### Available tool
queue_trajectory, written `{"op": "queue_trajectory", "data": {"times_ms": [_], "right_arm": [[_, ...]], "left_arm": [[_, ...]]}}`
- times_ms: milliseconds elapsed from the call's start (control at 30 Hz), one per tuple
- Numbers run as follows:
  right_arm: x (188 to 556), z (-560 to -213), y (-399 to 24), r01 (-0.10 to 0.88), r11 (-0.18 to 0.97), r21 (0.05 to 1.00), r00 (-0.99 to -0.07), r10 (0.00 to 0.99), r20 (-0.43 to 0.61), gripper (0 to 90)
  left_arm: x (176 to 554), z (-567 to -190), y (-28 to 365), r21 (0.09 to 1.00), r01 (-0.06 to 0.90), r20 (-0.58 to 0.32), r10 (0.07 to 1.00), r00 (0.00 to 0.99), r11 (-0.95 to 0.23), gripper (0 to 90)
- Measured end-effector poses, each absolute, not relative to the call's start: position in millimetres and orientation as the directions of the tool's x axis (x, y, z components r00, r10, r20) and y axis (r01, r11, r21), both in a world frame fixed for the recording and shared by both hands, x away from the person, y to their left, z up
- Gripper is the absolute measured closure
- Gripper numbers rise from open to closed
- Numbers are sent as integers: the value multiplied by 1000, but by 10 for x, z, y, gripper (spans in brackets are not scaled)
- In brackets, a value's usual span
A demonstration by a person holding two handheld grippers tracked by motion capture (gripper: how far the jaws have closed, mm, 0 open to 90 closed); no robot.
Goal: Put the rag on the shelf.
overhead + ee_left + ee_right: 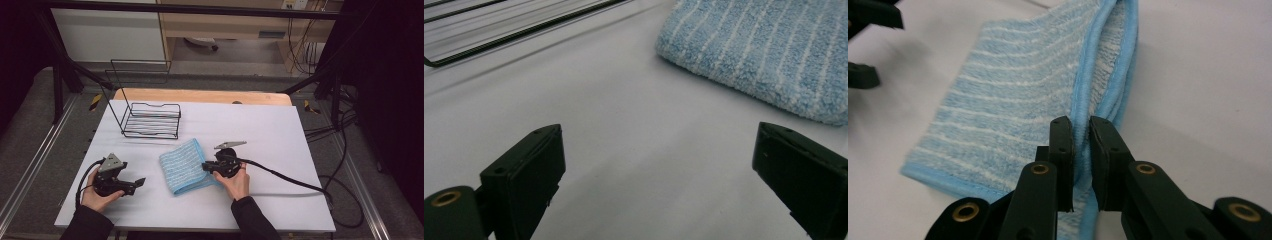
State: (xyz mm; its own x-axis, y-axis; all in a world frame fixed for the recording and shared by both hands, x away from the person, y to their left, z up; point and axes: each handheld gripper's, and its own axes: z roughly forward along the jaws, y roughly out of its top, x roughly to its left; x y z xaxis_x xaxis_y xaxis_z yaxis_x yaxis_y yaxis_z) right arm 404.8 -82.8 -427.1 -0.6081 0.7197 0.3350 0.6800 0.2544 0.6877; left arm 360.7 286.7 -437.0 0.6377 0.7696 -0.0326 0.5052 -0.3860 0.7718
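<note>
The folded light-blue terry towel with thin white stripes [184, 166] lies near the middle of the white table top [280, 200], a little toward the near edge, with its right hem pinched. At the near left, the left gripper [141, 182] rests in the person's left hand [97, 197], its jaws spread wide with bare table between them and pointing right toward the towel [769, 55], which lies near but apart from it. Beyond it, at the far left, stands a black wire rack [150, 120] with a tall wire back. On the right of the towel [1013, 100], the right gripper [1081, 160] in the right hand [235, 182] has its jaws narrowed onto the towel's bound blue edge, the hem clamped between the two pads.
</note>
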Motion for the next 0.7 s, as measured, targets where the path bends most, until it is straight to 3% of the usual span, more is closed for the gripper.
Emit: {"op": "queue_trajectory", "data": {"times_ms": [300, 400, 467, 700], "right_arm": [[3954, -4397, -798, 718, 292, 632, -575, 761, 301, 802], [3940, -4413, -799, 690, 323, 647, -599, 757, 261, 738], [3929, -4436, -806, 645, 361, 673, -627, 753, 198, 621], [3949, -4490, -830, 655, 360, 664, -646, 723, 245, 627]], "left_arm": [[3603, -4368, 2868, 773, 506, -34, 770, 637, -384, 69], [3605, -4370, 2872, 773, 507, -36, 771, 636, -382, 69], [3604, -4370, 2869, 771, 506, -33, 770, 637, -386, 69], [3606, -4372, 2864, 770, 507, -34, 769, 638, -387, 69]]}}
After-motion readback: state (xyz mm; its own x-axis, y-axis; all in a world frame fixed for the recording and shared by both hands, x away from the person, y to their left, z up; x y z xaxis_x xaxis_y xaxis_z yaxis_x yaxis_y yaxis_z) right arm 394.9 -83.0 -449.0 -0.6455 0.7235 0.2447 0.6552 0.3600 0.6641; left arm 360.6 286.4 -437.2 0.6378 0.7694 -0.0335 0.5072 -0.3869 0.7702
